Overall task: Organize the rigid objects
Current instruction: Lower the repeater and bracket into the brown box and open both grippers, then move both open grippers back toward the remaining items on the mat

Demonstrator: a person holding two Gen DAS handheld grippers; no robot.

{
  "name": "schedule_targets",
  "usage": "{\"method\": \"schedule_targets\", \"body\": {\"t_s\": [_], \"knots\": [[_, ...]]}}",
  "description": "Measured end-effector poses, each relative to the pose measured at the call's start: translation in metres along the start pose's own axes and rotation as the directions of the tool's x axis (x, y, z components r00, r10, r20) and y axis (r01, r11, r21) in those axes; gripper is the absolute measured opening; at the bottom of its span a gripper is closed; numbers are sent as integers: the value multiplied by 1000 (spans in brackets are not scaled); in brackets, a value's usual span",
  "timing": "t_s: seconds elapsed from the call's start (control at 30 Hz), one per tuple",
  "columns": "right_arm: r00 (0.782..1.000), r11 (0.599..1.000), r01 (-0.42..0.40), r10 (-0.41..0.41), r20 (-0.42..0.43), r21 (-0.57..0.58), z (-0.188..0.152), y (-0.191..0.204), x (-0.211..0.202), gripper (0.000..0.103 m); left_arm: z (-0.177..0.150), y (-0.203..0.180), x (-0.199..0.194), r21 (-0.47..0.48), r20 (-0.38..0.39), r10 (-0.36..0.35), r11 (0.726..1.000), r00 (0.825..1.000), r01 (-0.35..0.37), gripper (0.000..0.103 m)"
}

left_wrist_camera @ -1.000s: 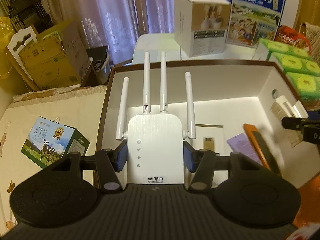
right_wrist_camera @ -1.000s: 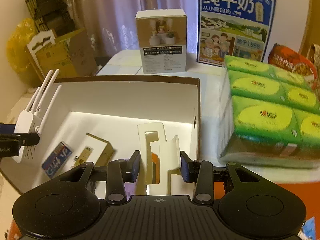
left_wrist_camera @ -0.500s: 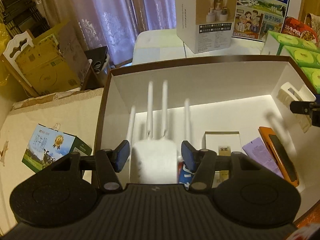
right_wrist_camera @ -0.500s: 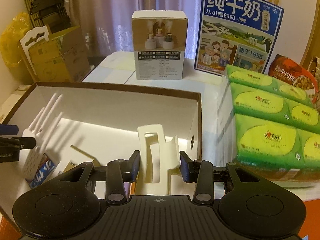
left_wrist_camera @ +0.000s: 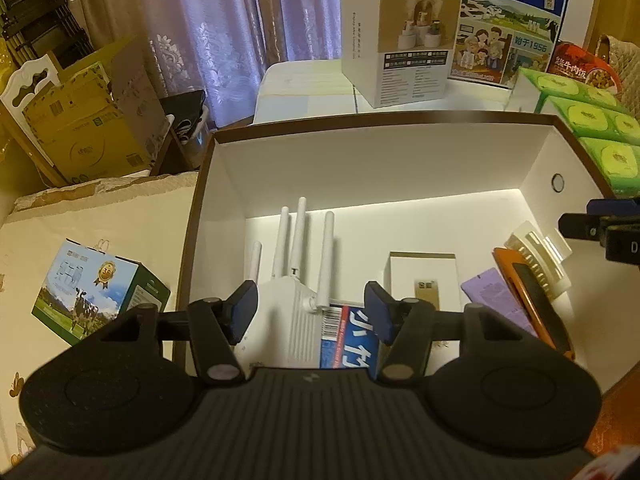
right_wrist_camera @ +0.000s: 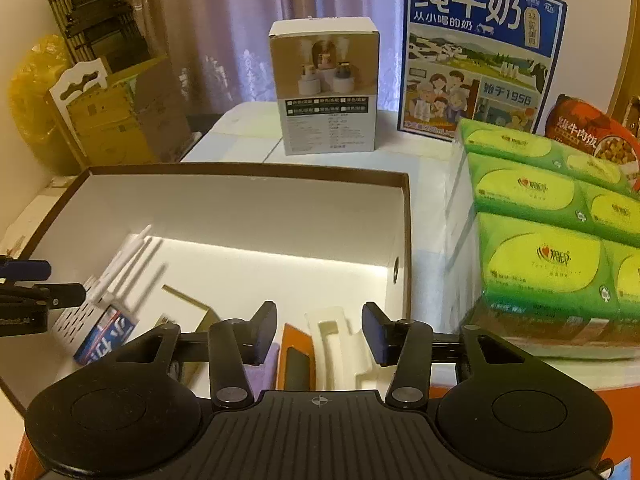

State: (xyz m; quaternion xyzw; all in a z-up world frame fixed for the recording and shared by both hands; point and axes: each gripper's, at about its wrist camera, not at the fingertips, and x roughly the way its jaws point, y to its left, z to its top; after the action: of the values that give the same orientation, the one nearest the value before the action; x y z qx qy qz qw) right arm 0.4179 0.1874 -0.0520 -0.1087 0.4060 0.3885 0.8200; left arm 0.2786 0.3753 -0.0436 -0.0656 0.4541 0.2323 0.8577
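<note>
Both wrist views look down close into the same open box [left_wrist_camera: 400, 152] [right_wrist_camera: 248, 200], from adjacent sides.

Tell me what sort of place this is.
Probably a lived-in room of a home, not a lab or shop. Lilac patterned curtains hang behind, a big blue milk carton box and green tissue packs sit on the table, and used yellow cardboard boxes are stacked in the corner.
</note>
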Motion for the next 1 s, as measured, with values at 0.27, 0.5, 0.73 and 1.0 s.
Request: {"method": "schedule_targets", "body": {"t_s": [0.27,0.5,0.73,1.0], "knots": [[999,999,-30,30,12,20,-10,3,-21,51,-3,-6,-18,-13,26,-18,1000,999,18,60],[997,997,-69,68,24,42,-21,4,-48,55,-10,-16,-40,-19,49,-46,999,998,47,60],[995,993,-96,93,40,75,-37,3,-77,58,-24,-26,-66,-33,67,-77,996,995,80,60],[991,985,-129,126,36,113,-59,-6,-103,59,-43,-46,-88,-33,76,-111,993,991,114,60]]}}
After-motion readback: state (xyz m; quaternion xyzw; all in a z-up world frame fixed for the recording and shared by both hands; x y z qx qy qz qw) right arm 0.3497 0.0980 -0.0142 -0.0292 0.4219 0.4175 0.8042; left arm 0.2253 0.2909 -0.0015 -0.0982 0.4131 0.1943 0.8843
